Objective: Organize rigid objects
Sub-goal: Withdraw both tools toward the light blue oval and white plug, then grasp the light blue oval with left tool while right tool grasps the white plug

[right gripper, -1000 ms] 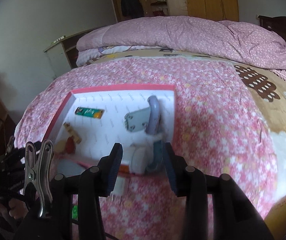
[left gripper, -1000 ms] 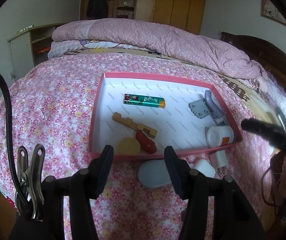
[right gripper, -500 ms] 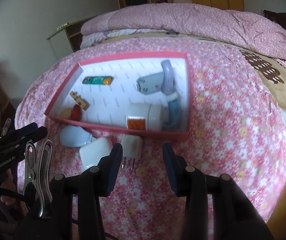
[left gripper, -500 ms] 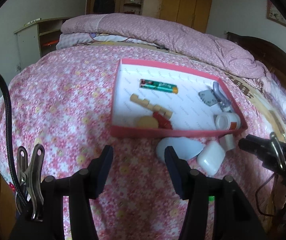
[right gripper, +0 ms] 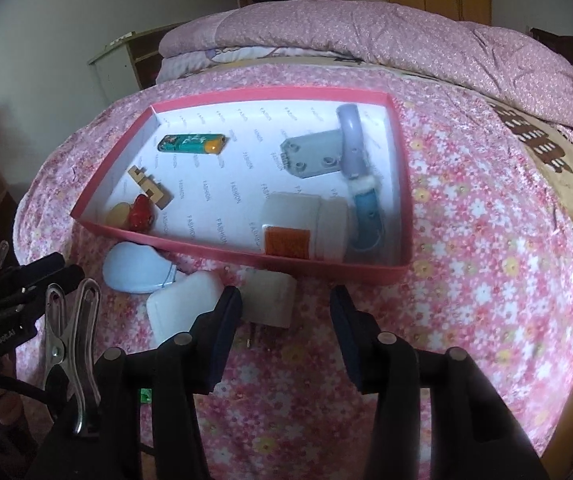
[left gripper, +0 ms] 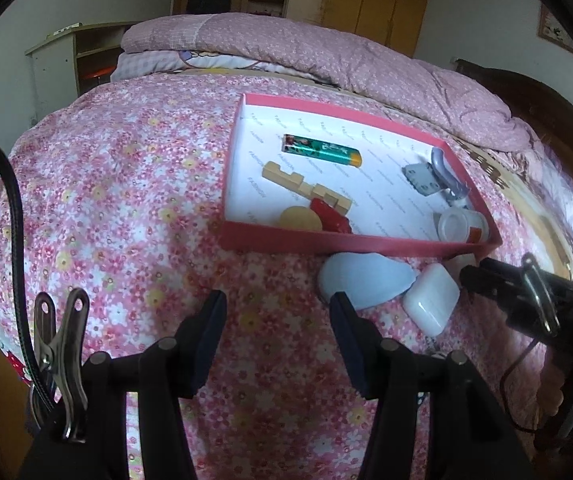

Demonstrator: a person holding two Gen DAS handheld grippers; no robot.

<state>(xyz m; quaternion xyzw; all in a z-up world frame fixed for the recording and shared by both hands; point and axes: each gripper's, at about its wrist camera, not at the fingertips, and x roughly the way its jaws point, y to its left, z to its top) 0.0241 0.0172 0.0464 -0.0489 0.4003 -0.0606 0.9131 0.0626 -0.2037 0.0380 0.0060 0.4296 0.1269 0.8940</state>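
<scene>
A shallow pink-rimmed cardboard tray [right gripper: 400,184] with a white printed floor lies on a bed spread with a pink flowered quilt [left gripper: 126,184]. Inside it, a green cylindrical battery with an orange end [right gripper: 191,143] lies toward the far-left corner, a notched wooden block [right gripper: 148,185], a round tan disc [right gripper: 119,214] and a red plastic piece [right gripper: 141,217] sit at the near-left corner, and a grey studded plate [right gripper: 313,158], a curved purple-and-blue tube [right gripper: 360,184] and a white jar with an orange label [right gripper: 304,230] fill the right side.

Just outside the tray's near edge lie 3 things: a pale blue rounded pebble-shaped case [right gripper: 136,266], a white rounded-square case [right gripper: 182,306] touching it, and a white plug adapter [right gripper: 268,300].

The left gripper [left gripper: 276,344] stands half open with nothing between its fingers. The right gripper [right gripper: 284,338] is opening, empty, its tips just short of the adapter.
</scene>
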